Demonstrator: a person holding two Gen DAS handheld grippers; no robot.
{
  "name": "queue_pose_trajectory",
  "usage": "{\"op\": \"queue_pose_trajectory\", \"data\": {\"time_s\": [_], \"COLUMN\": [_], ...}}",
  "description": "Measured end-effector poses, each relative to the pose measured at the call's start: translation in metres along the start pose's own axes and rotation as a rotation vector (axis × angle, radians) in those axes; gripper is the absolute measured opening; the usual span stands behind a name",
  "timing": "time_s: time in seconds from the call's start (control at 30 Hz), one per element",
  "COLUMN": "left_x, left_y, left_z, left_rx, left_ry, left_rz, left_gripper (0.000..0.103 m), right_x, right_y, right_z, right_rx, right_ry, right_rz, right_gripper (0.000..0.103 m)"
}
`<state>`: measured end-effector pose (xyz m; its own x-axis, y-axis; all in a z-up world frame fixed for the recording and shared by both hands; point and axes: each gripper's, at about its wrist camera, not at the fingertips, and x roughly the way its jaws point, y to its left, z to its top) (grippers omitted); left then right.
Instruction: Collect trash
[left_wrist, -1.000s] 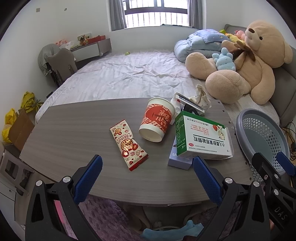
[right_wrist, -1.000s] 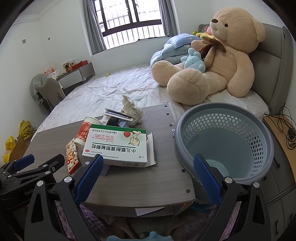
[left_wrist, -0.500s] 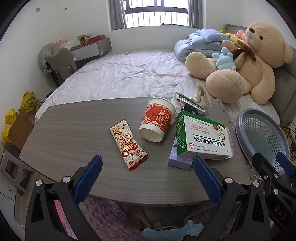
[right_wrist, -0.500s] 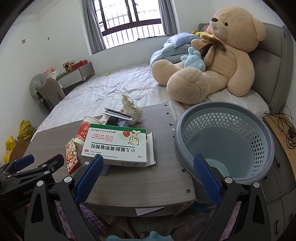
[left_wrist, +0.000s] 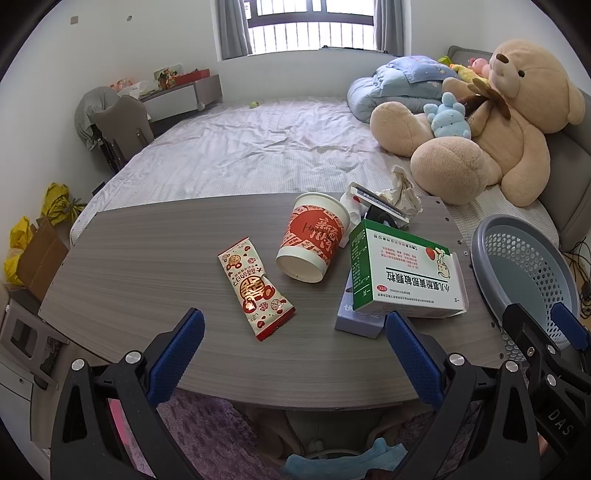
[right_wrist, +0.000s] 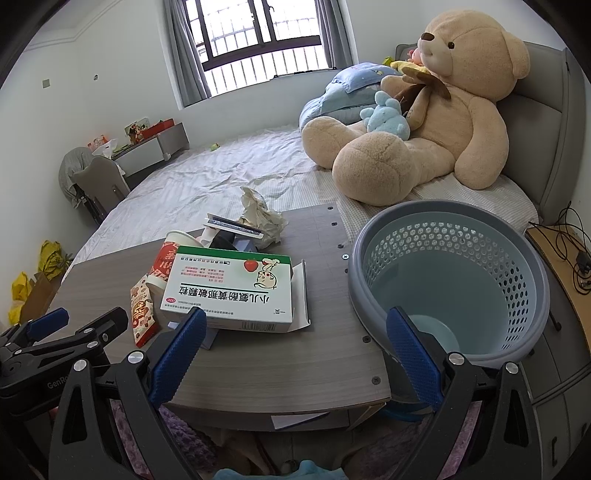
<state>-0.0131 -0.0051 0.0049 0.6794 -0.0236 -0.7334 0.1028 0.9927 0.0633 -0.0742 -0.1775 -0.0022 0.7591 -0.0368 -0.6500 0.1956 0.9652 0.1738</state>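
- We have not picked up any trash yet. All of it lies on the grey table (left_wrist: 147, 258).
- The snack wrapper (left_wrist: 255, 290) lies flat near the front edge of the table, out in front of our left gripper (left_wrist: 293, 341).
- The paper cup (left_wrist: 312, 240) lies tipped on its side just behind the wrapper, near the middle of the table.
- The green and white medicine box (right_wrist: 231, 290) sits toward the right end of the table. It rests on top of a pale flat box (left_wrist: 360, 319), and one end flap is open.
- Behind the medicine box, near the back right corner, we see a crumpled paper ball (right_wrist: 260, 218) and a small pile of thin cards and bits. We cannot tell what each bit is.
- The blue-grey basket (right_wrist: 448, 284) stands just past the right edge of the table. We see no trash inside it.
- Our left gripper hovers at the front edge of the table. Its fingers are spread wide apart and hold nothing.
- Our right gripper (right_wrist: 293, 341) hovers at the front right corner, between the medicine box and the basket. Its fingers are wide apart too, and hold nothing.
- So we think every piece is left to do: grab each one and drop it into the basket.
- The big teddy bear (right_wrist: 424, 118) on the bed (left_wrist: 258, 155) behind the table is not trash.
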Motion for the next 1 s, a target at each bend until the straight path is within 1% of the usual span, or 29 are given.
{"op": "queue_pose_trajectory", "data": {"time_s": [0.57, 0.83, 0.93, 1.0], "left_x": [0.0, 0.008, 0.012, 0.014], "left_y": [0.0, -0.002, -0.001, 0.001], "left_z": [0.0, 0.0, 0.001, 0.002], "left_rx": [0.0, 0.001, -0.004, -0.013], "left_ry": [0.002, 0.017, 0.025, 0.026], "left_rz": [0.001, 0.005, 0.006, 0.007], "left_gripper": [0.097, 0.097, 0.097, 0.097], "right_x": [0.005, 0.011, 0.015, 0.02], "right_y": [0.002, 0.0, -0.002, -0.004], "right_z": [-0.002, -0.001, -0.001, -0.001], "right_rx": [0.001, 0.008, 0.011, 0.014], "right_ry": [0.007, 0.025, 0.038, 0.054], "right_rz": [0.009, 0.023, 0.034, 0.059], "right_gripper": [0.093, 0.093, 0.093, 0.093]}}
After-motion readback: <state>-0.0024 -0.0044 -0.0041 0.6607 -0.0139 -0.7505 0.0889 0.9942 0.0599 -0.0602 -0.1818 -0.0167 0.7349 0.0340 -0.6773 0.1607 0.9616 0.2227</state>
